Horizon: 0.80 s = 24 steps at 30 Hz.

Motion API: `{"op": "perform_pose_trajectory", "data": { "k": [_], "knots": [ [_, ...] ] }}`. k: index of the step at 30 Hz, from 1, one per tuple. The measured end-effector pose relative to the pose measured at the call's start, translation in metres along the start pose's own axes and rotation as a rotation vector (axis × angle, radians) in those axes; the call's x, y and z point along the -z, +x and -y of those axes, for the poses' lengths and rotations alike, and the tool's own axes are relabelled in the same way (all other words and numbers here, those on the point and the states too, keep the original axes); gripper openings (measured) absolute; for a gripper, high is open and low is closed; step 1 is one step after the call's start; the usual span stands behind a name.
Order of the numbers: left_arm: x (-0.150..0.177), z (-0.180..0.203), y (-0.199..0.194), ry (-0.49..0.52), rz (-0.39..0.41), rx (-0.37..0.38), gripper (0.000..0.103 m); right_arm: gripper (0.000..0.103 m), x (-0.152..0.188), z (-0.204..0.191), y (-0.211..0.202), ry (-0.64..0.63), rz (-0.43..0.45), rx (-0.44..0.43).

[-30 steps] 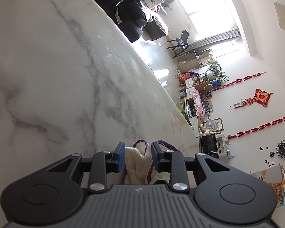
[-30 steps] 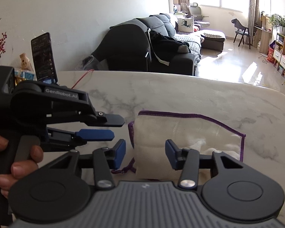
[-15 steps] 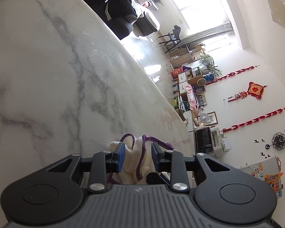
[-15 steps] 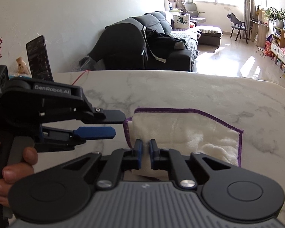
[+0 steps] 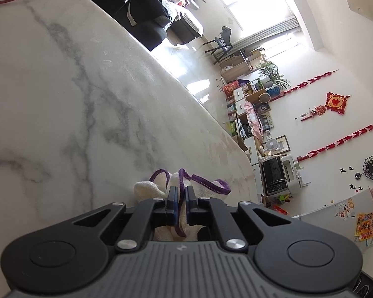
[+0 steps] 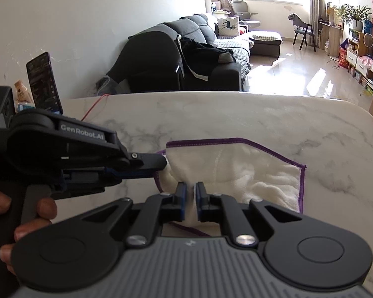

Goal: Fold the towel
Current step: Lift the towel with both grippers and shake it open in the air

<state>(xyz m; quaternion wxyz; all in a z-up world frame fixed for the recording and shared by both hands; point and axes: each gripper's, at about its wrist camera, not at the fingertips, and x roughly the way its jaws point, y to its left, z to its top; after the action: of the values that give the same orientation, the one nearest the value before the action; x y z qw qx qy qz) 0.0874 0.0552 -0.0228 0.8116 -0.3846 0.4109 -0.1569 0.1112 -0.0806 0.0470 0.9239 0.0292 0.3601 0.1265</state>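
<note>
The left gripper (image 5: 182, 190) is clamped on a bunched corner of the white, purple-hemmed towel (image 6: 238, 171). The right gripper (image 6: 191, 190) pinches the towel's near edge at lower centre of its frame. The towel lies folded on the marble table (image 6: 236, 114); gripper bodies hide its near edge.

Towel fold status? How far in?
Done: the towel already lies doubled on the marble table. In hand: left tongs and right tongs are each shut on its near edge. Left: carry that edge across for the next fold, then release.
</note>
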Motion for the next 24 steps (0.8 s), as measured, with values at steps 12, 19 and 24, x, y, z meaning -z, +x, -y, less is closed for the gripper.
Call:
{"op": "perform_pose_trajectory", "data": {
  "k": [12, 19, 24],
  "knots": [
    [0.000, 0.024, -0.011, 0.122, 0.088, -0.076, 0.001, 0.013, 0.000, 0.003, -0.005, 0.002, 0.005, 0.016],
    [-0.005, 0.036, -0.019, 0.223, 0.147, -0.169, 0.001, 0.013, -0.001, 0.004, -0.003, 0.001, 0.009, 0.025],
    [-0.011, 0.045, -0.026, 0.319, 0.195, -0.258, 0.001, 0.019, -0.002, 0.006, -0.004, 0.004, 0.012, 0.034]
  ]
}}
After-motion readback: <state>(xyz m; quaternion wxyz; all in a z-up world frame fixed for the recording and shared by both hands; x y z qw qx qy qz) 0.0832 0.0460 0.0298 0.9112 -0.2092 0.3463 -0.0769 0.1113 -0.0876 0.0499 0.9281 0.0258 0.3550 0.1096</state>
